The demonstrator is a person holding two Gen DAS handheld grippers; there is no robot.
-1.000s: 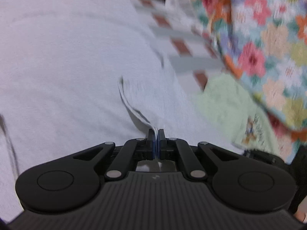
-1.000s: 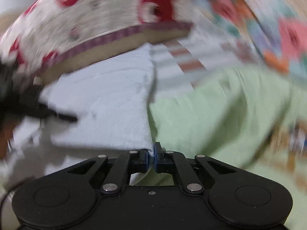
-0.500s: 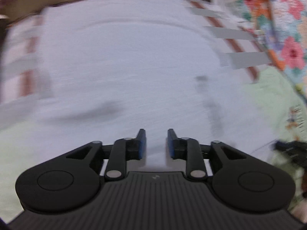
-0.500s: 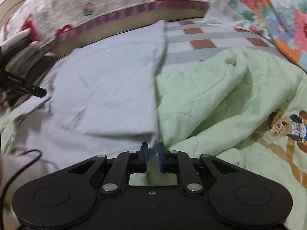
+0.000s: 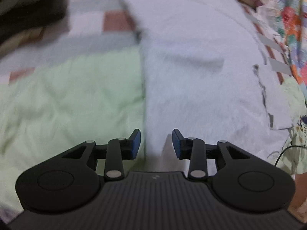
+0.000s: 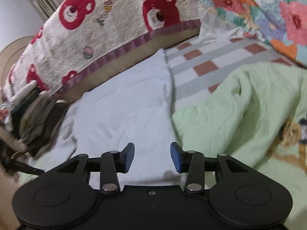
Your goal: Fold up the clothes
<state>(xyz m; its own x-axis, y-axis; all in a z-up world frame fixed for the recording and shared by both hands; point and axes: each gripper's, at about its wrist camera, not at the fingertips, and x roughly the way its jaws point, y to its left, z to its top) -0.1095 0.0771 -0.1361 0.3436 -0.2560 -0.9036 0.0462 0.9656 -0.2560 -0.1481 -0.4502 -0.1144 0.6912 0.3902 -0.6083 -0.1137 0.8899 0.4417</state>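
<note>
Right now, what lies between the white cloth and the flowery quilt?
In the right wrist view, a checked sheet of grey stripes and red-brown squares lies between the white cloth and the flowery quilt.

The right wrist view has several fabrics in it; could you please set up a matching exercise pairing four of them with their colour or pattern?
Things:
1. white garment
2. green quilt
3. bear blanket
4. floral quilt

Descriptions:
A. pale green, rumpled, right of the garment
B. cream with red bear faces and a purple border
C. plain white, lying flat ahead of the open right gripper
D. multicoloured flowers, upper right

Pairs: 1-C, 2-A, 3-B, 4-D
</note>
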